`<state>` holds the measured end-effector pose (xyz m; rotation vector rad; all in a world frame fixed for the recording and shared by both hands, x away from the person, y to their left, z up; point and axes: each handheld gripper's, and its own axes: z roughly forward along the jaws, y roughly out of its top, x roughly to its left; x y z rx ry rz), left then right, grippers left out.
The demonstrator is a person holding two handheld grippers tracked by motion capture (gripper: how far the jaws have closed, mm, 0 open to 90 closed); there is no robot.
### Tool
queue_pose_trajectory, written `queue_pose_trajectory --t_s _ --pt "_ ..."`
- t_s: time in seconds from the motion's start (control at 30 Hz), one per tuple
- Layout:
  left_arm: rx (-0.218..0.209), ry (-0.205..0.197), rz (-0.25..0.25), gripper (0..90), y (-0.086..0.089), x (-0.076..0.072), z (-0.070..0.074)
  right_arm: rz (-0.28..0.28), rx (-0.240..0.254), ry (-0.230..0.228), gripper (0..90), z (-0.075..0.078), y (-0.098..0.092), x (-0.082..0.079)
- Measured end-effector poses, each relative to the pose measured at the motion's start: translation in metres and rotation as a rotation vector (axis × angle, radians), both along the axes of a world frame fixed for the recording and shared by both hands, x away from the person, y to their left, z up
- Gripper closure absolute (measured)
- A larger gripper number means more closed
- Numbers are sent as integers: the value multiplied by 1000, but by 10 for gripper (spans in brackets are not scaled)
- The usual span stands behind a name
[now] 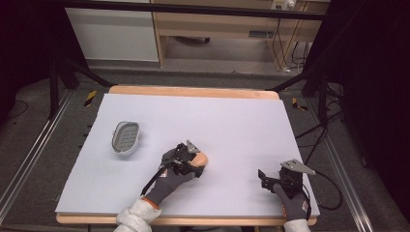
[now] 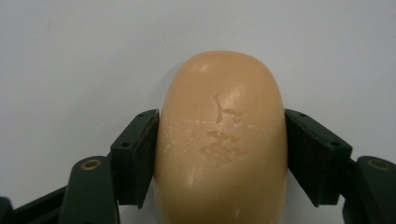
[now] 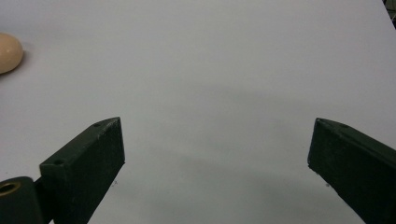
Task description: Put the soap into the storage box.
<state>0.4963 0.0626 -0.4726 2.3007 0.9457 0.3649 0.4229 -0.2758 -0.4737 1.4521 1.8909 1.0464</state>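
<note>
A peach-coloured bar of soap (image 2: 222,93) lies on the white table sheet (image 1: 227,121), a little left of the middle near the front. My left gripper (image 1: 198,164) is shut on it, and both black pads (image 2: 140,154) press against its sides. A grey soap dish (image 1: 125,137) with a ribbed inside sits empty further left. Near the front right edge my right gripper (image 1: 265,178) rests low over the sheet, its jaws wide open with nothing between them. In the right gripper view the soap (image 3: 8,52) shows at the far left beyond that gripper (image 3: 217,154).
The sheet covers a wooden table (image 1: 193,91) whose edge shows at the back and front. Black frame legs (image 1: 58,72) and cables (image 1: 319,130) stand on the floor on both sides. A wooden desk (image 1: 217,29) stands behind.
</note>
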Motion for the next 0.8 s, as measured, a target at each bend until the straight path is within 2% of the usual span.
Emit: queue_pose_trajectory --t_s 0.33,0.67,0.8 --pt "2 -10 9 312 1 -3 2 1 1 2 41 0 0 0" --pt "-65 -27 11 312 21 -11 24 0 -1 0 41 0 -1 0" --pt "-79 -46 19 313 31 -16 32 0 -1 0 41 0 -1 0"
